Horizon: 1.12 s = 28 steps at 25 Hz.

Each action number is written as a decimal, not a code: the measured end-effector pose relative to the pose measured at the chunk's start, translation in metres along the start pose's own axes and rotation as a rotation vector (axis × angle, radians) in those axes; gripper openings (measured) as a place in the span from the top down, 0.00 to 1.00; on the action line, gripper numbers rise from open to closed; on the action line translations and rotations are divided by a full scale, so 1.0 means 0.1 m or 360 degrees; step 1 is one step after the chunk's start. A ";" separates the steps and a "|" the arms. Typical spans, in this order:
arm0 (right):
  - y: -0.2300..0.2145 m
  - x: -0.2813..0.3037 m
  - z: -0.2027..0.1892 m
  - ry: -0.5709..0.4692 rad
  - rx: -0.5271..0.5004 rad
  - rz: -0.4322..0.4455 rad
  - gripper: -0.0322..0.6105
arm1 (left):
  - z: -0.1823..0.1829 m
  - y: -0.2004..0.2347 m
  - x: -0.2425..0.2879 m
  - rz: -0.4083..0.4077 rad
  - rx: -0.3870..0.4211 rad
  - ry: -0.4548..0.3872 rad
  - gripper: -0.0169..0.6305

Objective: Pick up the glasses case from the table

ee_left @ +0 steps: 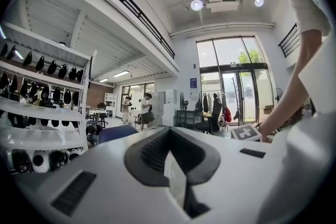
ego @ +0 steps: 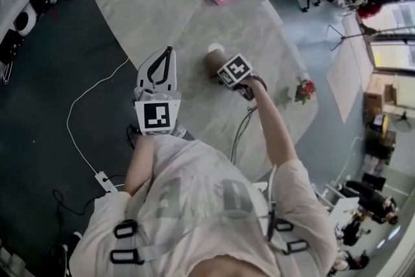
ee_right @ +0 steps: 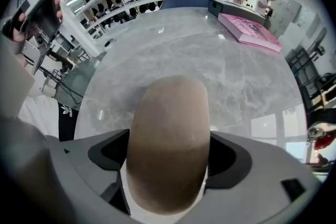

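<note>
Near left, the left hand-held gripper was empty, jaws together, while the right hand-held gripper was clamped across the brown glasses case at mid-surface; the case seemed light, stiff and smooth-shelled, so probably slippery.

My left gripper at 11 o'clock, jaws together, empty. My right gripper at 1 o'clock, arm outstretched, jaws clamping glasses case.

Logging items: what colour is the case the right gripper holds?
Brown; the case shows best in the right gripper view.
</note>
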State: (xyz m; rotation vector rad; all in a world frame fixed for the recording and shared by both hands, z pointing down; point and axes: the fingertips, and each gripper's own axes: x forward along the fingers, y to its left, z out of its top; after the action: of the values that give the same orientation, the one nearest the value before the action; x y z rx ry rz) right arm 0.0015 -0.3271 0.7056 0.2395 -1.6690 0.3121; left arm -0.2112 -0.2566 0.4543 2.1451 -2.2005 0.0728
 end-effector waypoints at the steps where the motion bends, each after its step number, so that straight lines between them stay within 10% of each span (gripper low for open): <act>1: 0.00 0.00 0.00 0.0018 -0.0020 -0.0011 0.30 | -0.02 0.01 -0.01 0.0005 0.0002 0.0010 0.97; 28: -0.04 0.04 0.02 0.0177 -0.0032 -0.0125 0.31 | -0.19 0.14 -0.16 0.0081 0.0028 0.0087 0.97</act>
State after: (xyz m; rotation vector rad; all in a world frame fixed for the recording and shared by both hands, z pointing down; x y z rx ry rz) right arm 0.0005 -0.3316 0.7099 0.2671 -1.5485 0.2451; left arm -0.2249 -0.2385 0.4723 2.0697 -2.2325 0.1523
